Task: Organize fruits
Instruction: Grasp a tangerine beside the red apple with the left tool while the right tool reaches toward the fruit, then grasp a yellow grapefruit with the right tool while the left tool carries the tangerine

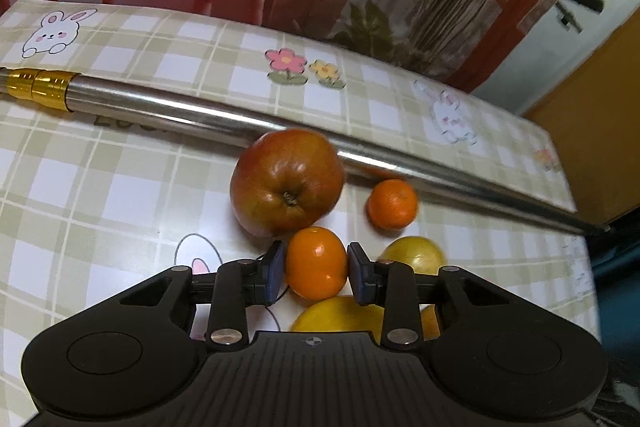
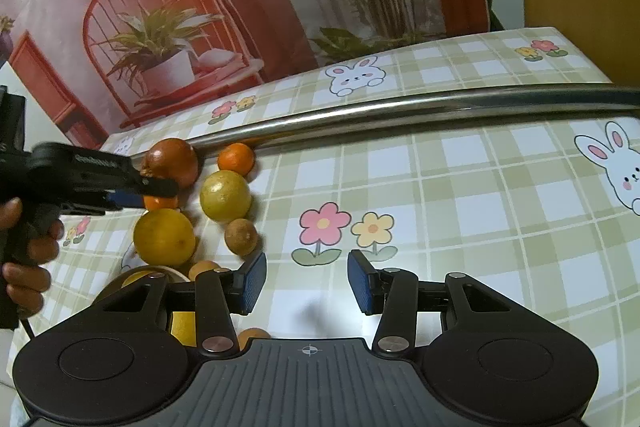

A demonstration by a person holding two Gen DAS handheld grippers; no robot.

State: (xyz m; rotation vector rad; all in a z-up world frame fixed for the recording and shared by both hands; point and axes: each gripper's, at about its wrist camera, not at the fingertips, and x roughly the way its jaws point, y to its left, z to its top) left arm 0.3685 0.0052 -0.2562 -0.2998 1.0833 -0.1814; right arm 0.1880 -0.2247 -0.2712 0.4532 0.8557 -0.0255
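The left hand-held gripper (image 1: 316, 269) has its blue pads closed on a small orange (image 1: 316, 263), just in front of the apple (image 1: 286, 181), which rests against the steel rod (image 1: 200, 109). Judging by this, the step is picking that orange out of the cluster. Lift straight up — the apple touches it behind and a lemon (image 1: 414, 253) sits just to its right, so any sideways drag could set them rolling. Keep the squeeze steady; the skin is smooth and round. The right hand-held gripper (image 2: 307, 281) hangs wide open and empty above the counter (image 2: 460, 187), right of the apple — ready to help.
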